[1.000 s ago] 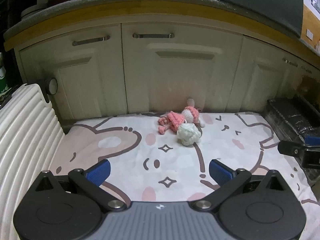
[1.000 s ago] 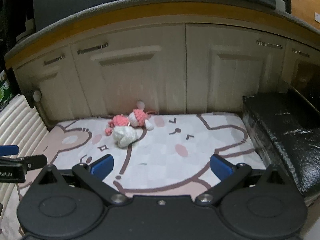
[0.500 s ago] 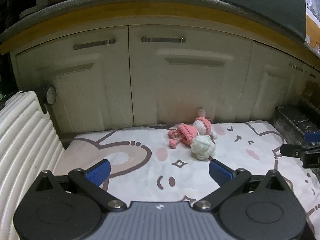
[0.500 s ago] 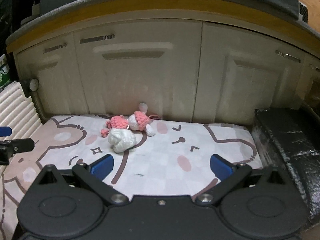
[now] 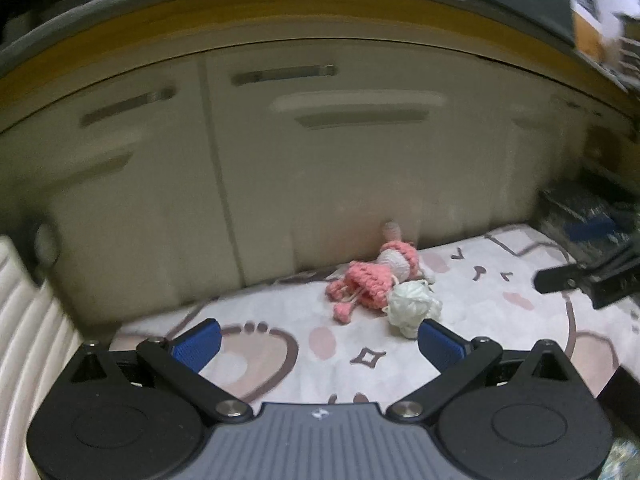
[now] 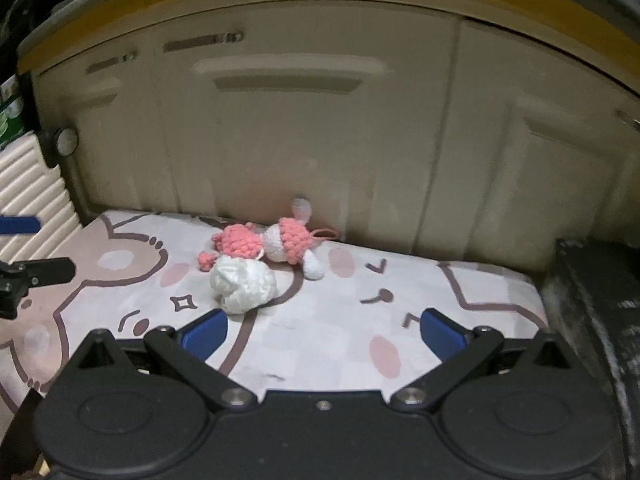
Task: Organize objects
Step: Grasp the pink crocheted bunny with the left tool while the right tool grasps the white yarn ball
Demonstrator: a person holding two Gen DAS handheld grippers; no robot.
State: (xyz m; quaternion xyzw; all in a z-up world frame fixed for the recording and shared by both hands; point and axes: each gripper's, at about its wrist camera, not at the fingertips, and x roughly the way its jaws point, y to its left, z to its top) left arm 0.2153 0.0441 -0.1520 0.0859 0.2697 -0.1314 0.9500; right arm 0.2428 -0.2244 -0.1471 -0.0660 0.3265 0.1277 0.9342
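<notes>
Because our left gripper (image 5: 318, 338) and right gripper (image 6: 322, 330) both hang with jaws spread and empty, we risk snagging the pink crochet doll (image 6: 266, 242) while grabbing the touching white yarn ball (image 6: 244, 286) at eleven o'clock.

Legible markings: none confirmed in either view.

A small pale emblem sits on the grey housing of the left claw (image 5: 316, 342), near edge of the left wrist view; too small to read as a letter or brand. A cardboard box (image 5: 588, 28) at the far right carries dark print, blurred beyond reading. A green package (image 6: 8, 118) at the far left edge of the right wrist view shows white marks, also unreadable. The printed mat (image 6: 340, 320) bears only cartoon faces, stars and blush spots, no lettering or numbers. Cabinet doors (image 6: 288, 128) carry no readable label or sign.
</notes>
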